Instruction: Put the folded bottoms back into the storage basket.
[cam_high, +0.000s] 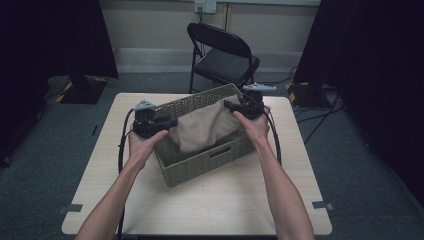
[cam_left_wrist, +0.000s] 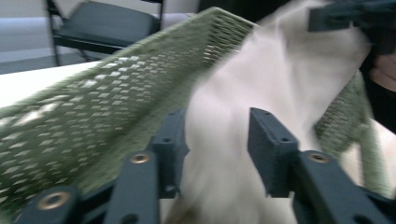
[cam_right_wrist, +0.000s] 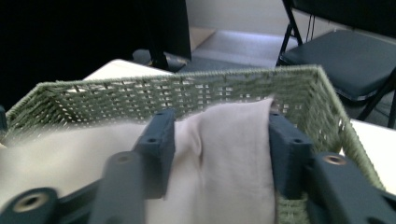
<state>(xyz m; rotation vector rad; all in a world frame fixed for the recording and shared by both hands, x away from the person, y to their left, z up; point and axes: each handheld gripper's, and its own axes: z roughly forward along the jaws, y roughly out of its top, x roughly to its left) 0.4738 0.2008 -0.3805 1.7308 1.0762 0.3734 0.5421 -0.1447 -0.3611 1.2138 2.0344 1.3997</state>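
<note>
A green woven basket (cam_high: 200, 170) stands at the middle of the table with a beige cloth (cam_high: 205, 127) lying across it. At the cloth's left end is my left gripper (cam_high: 172, 122), over the basket's left rim. My right gripper (cam_high: 230, 106) is at the cloth's right end, near the far right corner. In the left gripper view the jaws (cam_left_wrist: 219, 135) stand apart with the cloth (cam_left_wrist: 280, 70) loose between them, beside the basket wall (cam_left_wrist: 116, 102). The right gripper (cam_right_wrist: 217, 140) also stands open, with a fold of cloth (cam_right_wrist: 233, 186) between its jaws inside the basket (cam_right_wrist: 187, 93).
The basket sits askew on a light wooden table (cam_high: 225, 200). A black folding chair (cam_high: 225, 55) stands just beyond the table's far edge. Dark curtains hang at both sides, and cables run over the floor at the right.
</note>
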